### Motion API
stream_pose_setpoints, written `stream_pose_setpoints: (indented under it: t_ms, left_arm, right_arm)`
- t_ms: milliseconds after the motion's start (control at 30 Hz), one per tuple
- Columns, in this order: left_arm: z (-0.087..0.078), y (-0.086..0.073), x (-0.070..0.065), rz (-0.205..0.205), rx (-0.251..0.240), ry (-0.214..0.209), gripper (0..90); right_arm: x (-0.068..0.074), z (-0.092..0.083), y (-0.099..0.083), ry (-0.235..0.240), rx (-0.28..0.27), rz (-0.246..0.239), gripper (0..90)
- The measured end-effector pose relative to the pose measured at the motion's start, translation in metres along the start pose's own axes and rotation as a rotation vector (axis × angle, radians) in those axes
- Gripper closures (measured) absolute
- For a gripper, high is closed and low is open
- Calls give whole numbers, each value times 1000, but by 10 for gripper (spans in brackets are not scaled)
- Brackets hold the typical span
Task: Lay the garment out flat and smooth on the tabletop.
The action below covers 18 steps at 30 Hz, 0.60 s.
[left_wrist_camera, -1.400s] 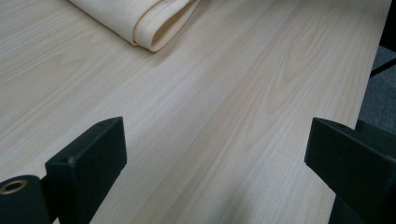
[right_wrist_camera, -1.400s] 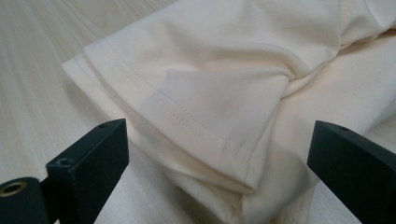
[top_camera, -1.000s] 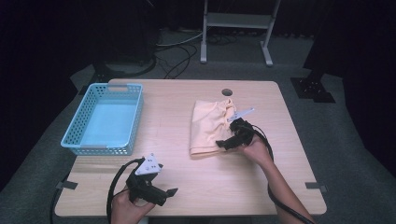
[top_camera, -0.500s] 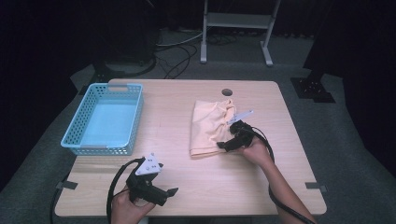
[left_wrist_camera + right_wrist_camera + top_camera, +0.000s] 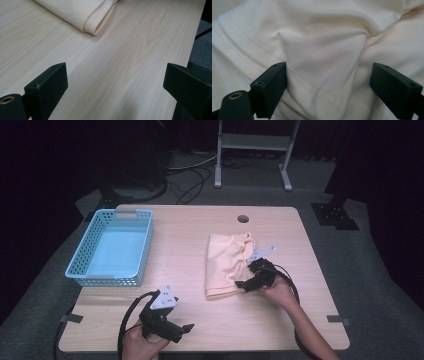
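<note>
A pale yellow folded cloth (image 5: pixel 225 262) lies on the wooden table (image 5: pixel 190 230), right of centre. My right gripper (image 5: pixel 241 285) is at the cloth's near right edge, pointing left into it. In the right gripper view a raised fold of the cloth (image 5: pixel 324 50) sits between the jaws of the right gripper (image 5: pixel 328 87). Those jaws have just been closing a little, but they still stand wide and the right one is clear of the fold. My left gripper (image 5: pixel 186 330) rests open near the table's front left. The left gripper (image 5: pixel 115 87) has bare wood between its jaws, and the cloth's folded corner (image 5: pixel 75 12) lies ahead of it.
A light blue plastic basket (image 5: pixel 107 280) stands at the table's left side with nothing in it. A round cable hole (image 5: pixel 243 218) is near the far edge. Beyond the table, a metal stand (image 5: pixel 252 150) and cables lie on the dark floor.
My right gripper has shifted slightly toward the near end of the cloth's right edge. The left gripper has kept still.
</note>
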<state>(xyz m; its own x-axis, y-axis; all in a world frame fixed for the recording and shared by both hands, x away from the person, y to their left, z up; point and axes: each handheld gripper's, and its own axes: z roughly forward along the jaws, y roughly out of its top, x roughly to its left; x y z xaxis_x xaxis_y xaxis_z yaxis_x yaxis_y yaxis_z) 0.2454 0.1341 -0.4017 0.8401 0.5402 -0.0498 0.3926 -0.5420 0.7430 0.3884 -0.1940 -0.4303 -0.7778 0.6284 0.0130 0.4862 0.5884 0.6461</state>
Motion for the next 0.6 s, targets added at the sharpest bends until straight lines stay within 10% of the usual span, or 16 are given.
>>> stream_pose_setpoints:
  t_ms: [600]
  left_arm:
    - [4,3,-5,12,7,-9,54]
  right_arm:
    - [40,-24,-36,-10,-47,1,141]
